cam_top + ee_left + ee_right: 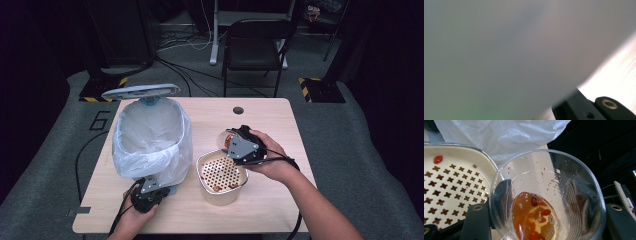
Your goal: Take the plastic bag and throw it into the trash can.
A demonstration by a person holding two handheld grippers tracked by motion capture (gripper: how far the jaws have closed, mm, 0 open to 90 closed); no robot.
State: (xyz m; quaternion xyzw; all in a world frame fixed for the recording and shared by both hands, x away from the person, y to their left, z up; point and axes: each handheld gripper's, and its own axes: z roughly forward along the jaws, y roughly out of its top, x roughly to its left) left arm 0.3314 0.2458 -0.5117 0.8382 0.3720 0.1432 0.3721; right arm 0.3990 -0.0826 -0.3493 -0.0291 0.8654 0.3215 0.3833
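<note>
Overhead, a pale wooden table (270, 205) stands on grey carpet, with bare wood open along its far edge and its right edge. Largest on it is a bin lined with a white plastic bag (152, 140), its lid (140, 91) raised behind it; the bin sits near the table's left edge. Just right of the bin is a cream strainer bowl (220, 177) with a perforated insert. The right gripper (239, 145) clamps a clear plastic cup (546, 195), tilted above the bowl's far right rim; amber liquid with red berries and seeds pools inside the cup. The left gripper (148, 192) rests at the bin's near base; whether its jaws are open or closed cannot be told, since blurred grey plastic blocks its camera. A large "6" (99, 121) is marked on the carpet left of the bin.
</note>
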